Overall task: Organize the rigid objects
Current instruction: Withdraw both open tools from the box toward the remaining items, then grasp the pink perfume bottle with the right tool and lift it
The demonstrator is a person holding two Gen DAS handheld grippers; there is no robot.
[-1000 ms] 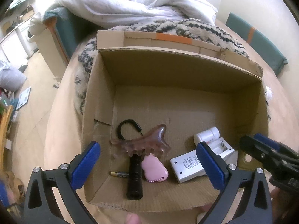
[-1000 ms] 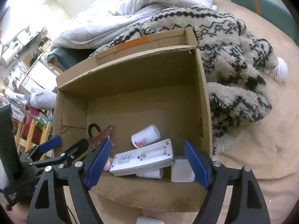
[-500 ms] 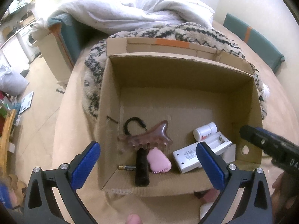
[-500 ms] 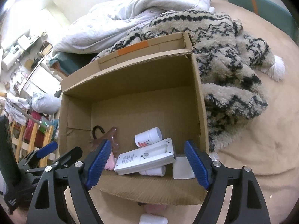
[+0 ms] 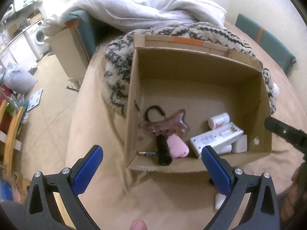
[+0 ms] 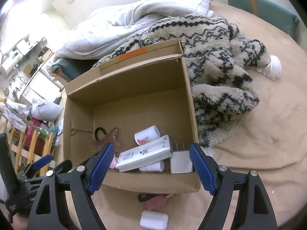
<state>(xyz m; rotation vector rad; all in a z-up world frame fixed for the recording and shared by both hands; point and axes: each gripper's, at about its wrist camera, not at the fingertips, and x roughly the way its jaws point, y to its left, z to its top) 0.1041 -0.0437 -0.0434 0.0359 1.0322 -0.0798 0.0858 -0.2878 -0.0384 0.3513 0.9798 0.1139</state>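
An open cardboard box sits on the tan bed. Inside lie a brown comb-shaped scraper, a black-handled tool, a pink brush, a battery, a white charger, a white bottle and a white block. My left gripper is open and empty, in front of the box. My right gripper is open and empty above the box's near wall. On the bed in front of the box lie a white case and a pink object.
A black-and-cream patterned blanket lies beside and behind the box, with a white duvet further back. The bed edge is to the left, with floor, a washing machine and wooden furniture beyond.
Both grippers have drawn back and up from the box, which now looks smaller and further away. The white case and pink object in front of the box have come into view.
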